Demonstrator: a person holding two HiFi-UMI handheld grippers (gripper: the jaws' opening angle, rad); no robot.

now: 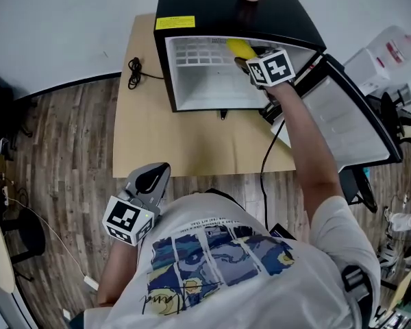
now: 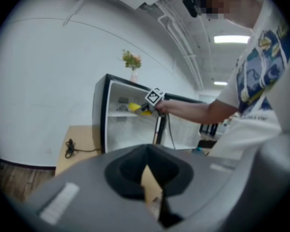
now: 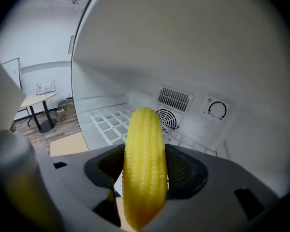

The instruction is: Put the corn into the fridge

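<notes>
Head view steeply down; right gripper view inside fridge (image 3: pixel 183 47); left gripper view sees it afar.

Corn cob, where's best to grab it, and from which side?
Across its thick middle, jaws on the two long sides, coming along its length. The corn cob is long, round and tapered, so the middle likely seats firmest; the right gripper holds it roughly so.

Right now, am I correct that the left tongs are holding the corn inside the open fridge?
Not quite: it is the right tongs that hold the corn inside the open fridge, as the right gripper view shows. The left tongs are shut on nothing, away from the fridge.
</notes>
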